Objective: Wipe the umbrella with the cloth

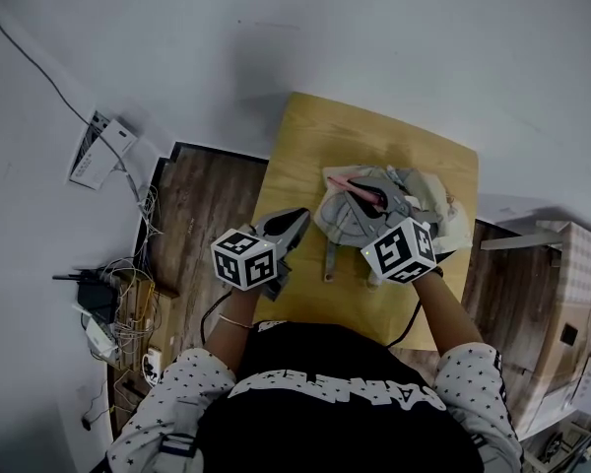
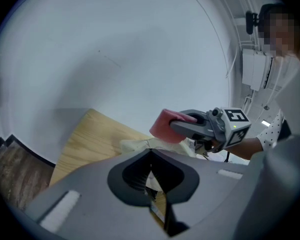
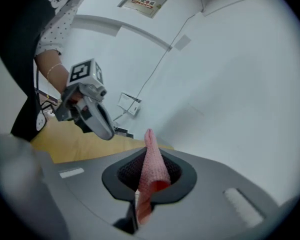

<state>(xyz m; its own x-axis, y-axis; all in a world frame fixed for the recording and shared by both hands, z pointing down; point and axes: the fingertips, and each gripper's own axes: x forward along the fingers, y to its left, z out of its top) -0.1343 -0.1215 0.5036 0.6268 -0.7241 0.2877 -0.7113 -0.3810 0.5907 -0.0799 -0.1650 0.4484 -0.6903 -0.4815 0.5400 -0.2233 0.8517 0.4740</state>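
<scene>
Dotted sleeves (image 1: 192, 382) fill the foreground of the head view as a person works at a small wooden tabletop (image 1: 305, 146). Just left of the umbrella (image 1: 343, 220), the left gripper (image 2: 151, 156) hangs with its jaws pressed together on nothing, close beside the grey folds but not gripping them. The umbrella lies collapsed and rumpled near the middle of the tabletop, with a pale fabric (image 1: 451, 215) bunched against its right side. Over the umbrella, the right gripper (image 3: 148, 156) pinches a pink cloth (image 3: 153, 173) by a narrow fold and appears to hover clear of the canopy. With nothing pinning the umbrella down, a wiping stroke could drag it across the tabletop. The slim pinch could also let the cloth slip free under pressure.
</scene>
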